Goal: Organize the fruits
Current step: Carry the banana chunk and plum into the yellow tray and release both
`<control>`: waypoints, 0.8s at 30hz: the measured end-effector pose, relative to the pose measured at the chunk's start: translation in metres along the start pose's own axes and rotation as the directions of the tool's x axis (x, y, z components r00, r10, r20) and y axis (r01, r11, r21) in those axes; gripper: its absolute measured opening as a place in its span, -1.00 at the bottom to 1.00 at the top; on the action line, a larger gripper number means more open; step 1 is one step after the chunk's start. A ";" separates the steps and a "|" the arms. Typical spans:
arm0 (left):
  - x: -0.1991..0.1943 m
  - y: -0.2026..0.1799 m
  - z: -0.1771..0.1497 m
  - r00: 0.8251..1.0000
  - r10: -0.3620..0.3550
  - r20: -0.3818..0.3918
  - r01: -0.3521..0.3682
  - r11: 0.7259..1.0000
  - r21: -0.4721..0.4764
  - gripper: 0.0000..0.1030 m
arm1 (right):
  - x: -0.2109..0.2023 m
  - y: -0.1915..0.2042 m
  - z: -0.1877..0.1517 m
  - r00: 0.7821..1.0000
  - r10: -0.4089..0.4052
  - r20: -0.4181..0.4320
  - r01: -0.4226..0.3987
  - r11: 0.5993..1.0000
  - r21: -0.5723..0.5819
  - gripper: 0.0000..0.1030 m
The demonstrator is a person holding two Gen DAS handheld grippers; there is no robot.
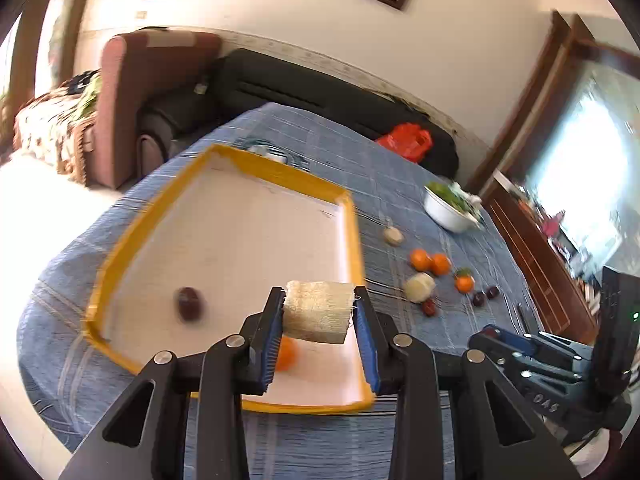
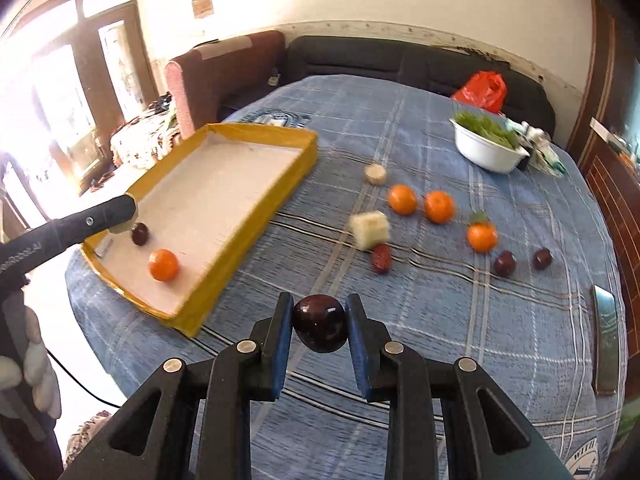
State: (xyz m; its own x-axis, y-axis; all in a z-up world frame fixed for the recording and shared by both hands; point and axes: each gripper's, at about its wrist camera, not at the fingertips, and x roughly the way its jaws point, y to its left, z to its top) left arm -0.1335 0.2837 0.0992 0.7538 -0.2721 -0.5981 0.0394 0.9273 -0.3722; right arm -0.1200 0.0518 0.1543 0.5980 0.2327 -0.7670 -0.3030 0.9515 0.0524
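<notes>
My left gripper [image 1: 319,310] is shut on a pale fibrous chunk [image 1: 318,316] and holds it over the near end of the yellow-rimmed tray [image 1: 120,248]. A dark plum [image 1: 189,304] and an orange [image 1: 287,354] lie in the tray. My right gripper [image 2: 319,322] is shut on a dark plum [image 2: 320,323] above the blue checked cloth, to the right of the tray [image 2: 248,232]. Three oranges [image 2: 438,207], dark plums [image 2: 505,264], a red date [image 2: 381,258] and another pale chunk [image 2: 370,229] lie loose on the cloth. The left gripper's finger [image 2: 108,212] shows over the tray.
A white bowl of greens [image 2: 486,150] stands at the back right. A small pale round piece [image 2: 375,173] lies beyond the oranges. A dark phone [image 2: 606,334] lies at the right edge. A red bag [image 2: 482,90] sits on the dark sofa behind the table.
</notes>
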 end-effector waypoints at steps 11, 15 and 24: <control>-0.013 0.071 0.018 0.990 0.137 0.029 -0.134 0.987 -0.093 -0.36 | 0.029 0.043 0.067 0.969 0.246 0.010 -0.246 0.968 0.058 -0.42; 0.001 0.086 0.020 0.987 0.160 -0.008 -0.159 0.981 -0.112 -0.36 | 0.063 0.052 0.077 0.944 0.328 -0.034 -0.322 0.940 0.116 -0.42; 0.050 0.088 0.029 0.974 0.204 -0.102 -0.213 0.973 -0.090 -0.36 | 0.131 0.074 0.068 0.932 0.324 -0.162 -0.304 0.943 0.139 -0.42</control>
State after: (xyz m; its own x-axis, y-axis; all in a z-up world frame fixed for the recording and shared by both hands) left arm -0.0736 0.3593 0.0568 0.6747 -0.1020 -0.7310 -0.1817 0.9370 -0.2984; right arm -0.0137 0.1665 0.1012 0.3388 0.4927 -0.8015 -0.3643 0.8542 0.3710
